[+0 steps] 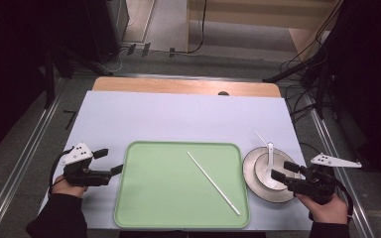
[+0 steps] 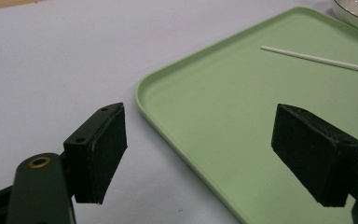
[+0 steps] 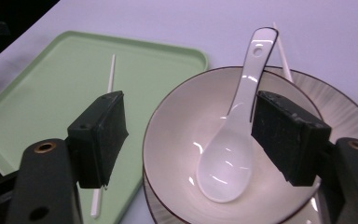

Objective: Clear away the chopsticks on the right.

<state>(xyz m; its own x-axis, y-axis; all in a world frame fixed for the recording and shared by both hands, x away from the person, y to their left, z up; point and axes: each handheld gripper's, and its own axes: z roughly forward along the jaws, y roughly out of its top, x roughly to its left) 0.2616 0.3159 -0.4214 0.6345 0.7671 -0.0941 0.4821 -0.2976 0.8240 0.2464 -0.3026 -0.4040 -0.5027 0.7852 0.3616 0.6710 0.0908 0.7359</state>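
Your right gripper (image 1: pixel 285 174) hangs over the bowl (image 3: pixel 186 140) with its fingers (image 3: pixel 100 135) spread wide and nothing between them. The bowl sits on a plate (image 1: pixel 250 173) at 3 o'clock from the green tray (image 1: pixel 154 198), just beside its edge, and the white spoon (image 3: pixel 230 154) lies inside with its handle sticking out toward 12 o'clock. If you close on the glossy spoon bowl, it may well slip or flick out; if you catch the bowl's rim off-centre, the bowl can tip on the plate. 1 chopstick (image 1: pixel 213 176) lies loose on the tray, another (image 1: pixel 261 138) behind the plate at 12 o'clock; a sweep could roll either across the counter (image 1: pixel 178 119). Your left gripper (image 1: pixel 108 162), fingers (image 2: pixel 105 154) spread and empty, sits at the tray's 9 o'clock edge and could nudge it.
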